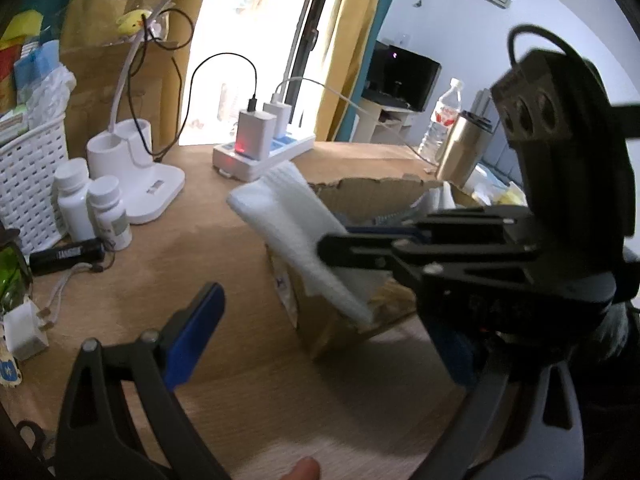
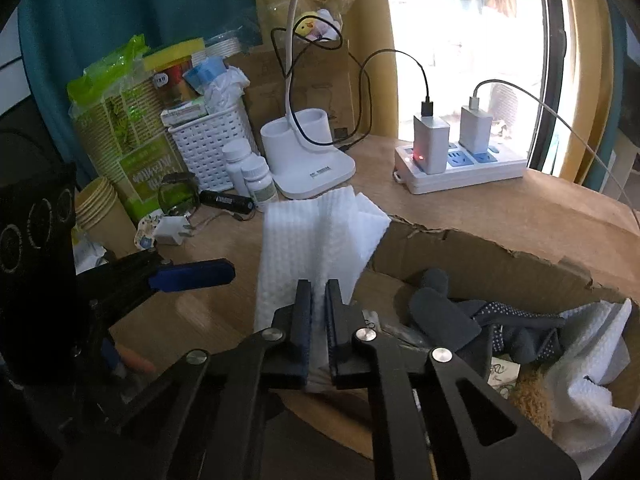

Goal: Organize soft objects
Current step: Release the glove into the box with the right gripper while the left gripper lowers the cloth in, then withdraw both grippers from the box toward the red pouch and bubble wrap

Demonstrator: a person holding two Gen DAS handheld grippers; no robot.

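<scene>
r gripper was clamped on the near end of the white cloth — folded strip, long axis running straight out from the jaws, far end fanned above the table beside the cardboard box. box lay just to the r of the cloth, other soft bits already inside. l gripper stood wide open w/ nothing between its fingers — cloth ahead of it; r hand was the nearer.

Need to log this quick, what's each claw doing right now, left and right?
Left claw: open, holding nothing.
Right claw: closed on the white cloth, at the edge of the cardboard box.
</scene>
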